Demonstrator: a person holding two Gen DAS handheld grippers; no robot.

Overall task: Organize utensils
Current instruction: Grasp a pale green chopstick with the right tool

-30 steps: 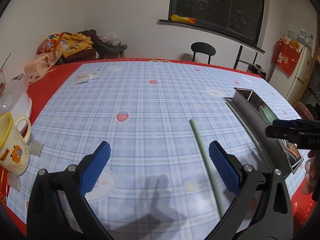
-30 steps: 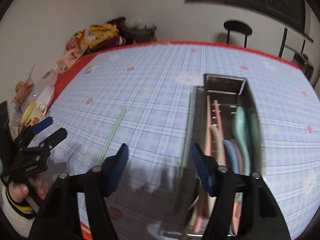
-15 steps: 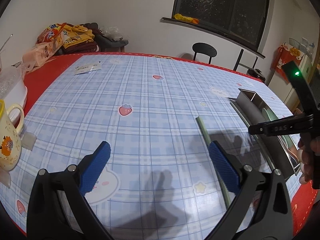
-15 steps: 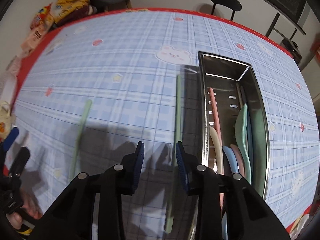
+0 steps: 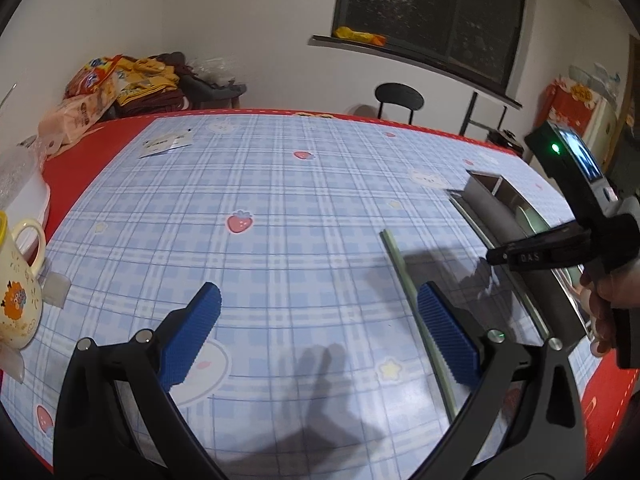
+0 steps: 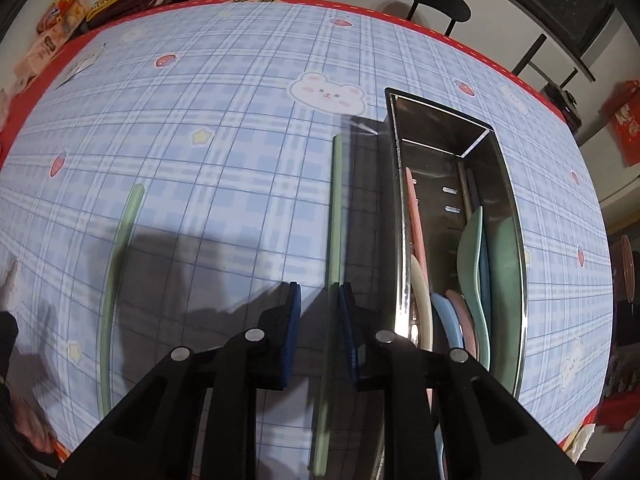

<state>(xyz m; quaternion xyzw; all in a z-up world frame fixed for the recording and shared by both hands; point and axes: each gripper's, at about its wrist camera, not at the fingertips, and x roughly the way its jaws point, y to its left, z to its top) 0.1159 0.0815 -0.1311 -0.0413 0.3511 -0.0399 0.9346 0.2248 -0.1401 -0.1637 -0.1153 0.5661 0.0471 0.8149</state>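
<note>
Starting at the left of the counter (image 5: 280, 184), a cartoon mug (image 5: 16, 280) is seen at the edge, well apart from the work. The left gripper (image 5: 320, 328) is held wide above the checked cloth with nothing between its blue pads, and it has stayed in place over the last second. One green chopstick (image 6: 116, 280) lies alone on the cloth, passing just beside the left gripper's right pad without being touched. Further right, a second green chopstick (image 6: 334, 240) lies parallel to the steel utensil tray (image 6: 516, 240) and just beside its left wall. The right gripper (image 6: 320, 312) has been brought down and tilted steeply over this chopstick, and its jaws have just been closing: a second ago they stood wide, and now only a narrow gap is left, with the chopstick running between the pads. The right pad appears to be against the stick, while a sliver of cloth is seen beside the left pad, so a firm grip cannot be confirmed. Inside the tray, pastel spoons (image 6: 472, 264) and a pink chopstick (image 6: 412, 208) are already collected. The pick-up of the nearer chopstick is judged to be in hand, with the lone chopstick left for later.
</note>
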